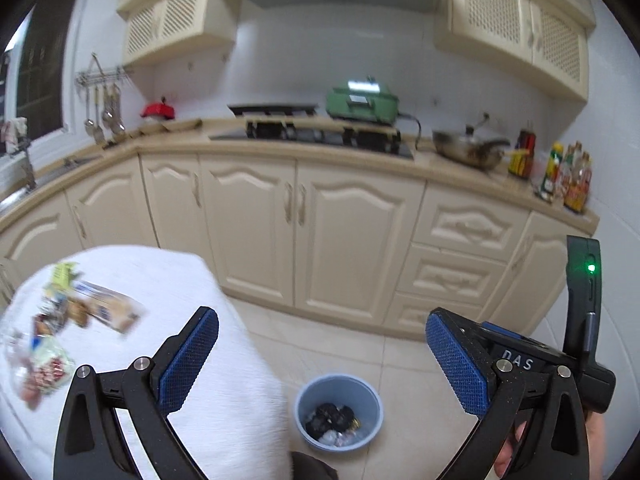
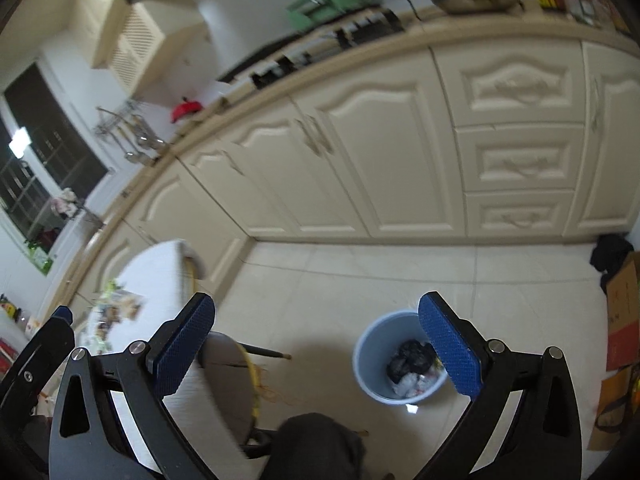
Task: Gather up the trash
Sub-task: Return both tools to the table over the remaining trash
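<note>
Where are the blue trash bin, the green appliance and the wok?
blue trash bin [image 1: 306,394]: left wrist view, left rim.
green appliance [image 1: 362,102]: left wrist view, front face.
wok [image 1: 466,148]: left wrist view, bowl's outer side.

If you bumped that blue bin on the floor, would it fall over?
Probably it would slide or wobble first. The blue bin looks like thin plastic and holds only a little trash at the bottom, so it is likely light. It stands on smooth floor tiles, and its top looks wider than its base, so a hard knock near the rim might tip it.
</note>
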Tool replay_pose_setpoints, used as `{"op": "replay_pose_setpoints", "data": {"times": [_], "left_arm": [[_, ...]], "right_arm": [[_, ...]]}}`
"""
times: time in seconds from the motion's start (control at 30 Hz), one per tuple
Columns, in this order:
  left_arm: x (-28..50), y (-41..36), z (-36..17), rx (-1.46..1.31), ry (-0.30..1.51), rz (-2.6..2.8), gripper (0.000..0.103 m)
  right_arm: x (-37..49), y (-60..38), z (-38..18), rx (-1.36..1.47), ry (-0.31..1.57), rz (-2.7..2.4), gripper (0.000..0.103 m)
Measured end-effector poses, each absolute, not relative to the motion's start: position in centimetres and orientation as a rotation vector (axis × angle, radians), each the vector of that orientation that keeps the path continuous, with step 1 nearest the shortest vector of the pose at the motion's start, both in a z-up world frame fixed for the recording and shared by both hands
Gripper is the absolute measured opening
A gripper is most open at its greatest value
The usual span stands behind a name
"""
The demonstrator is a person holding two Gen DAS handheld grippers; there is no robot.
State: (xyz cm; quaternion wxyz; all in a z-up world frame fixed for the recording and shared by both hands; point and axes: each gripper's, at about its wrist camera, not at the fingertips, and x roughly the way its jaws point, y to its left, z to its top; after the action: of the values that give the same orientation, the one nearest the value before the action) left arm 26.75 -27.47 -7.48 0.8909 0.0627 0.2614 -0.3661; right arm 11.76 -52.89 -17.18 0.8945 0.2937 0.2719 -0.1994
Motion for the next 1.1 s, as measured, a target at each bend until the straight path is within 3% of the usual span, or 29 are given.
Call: {"op": "replay_pose_setpoints", "data": {"times": [0.63,1.1], "left_arm": [[15.5,-6.4,-2.6,-0.036,0.353,-0.493,0.102],[8.5,1.3,-4.2,-0.097,0.345,-0.282,0.102]], "right_arm": [[15.0,-34.9,-5.7,0.282,0.417,-0.181,0.103],[16.8,-25.4,-4.3,0.083,0.395,-0.013,0.103]]}}
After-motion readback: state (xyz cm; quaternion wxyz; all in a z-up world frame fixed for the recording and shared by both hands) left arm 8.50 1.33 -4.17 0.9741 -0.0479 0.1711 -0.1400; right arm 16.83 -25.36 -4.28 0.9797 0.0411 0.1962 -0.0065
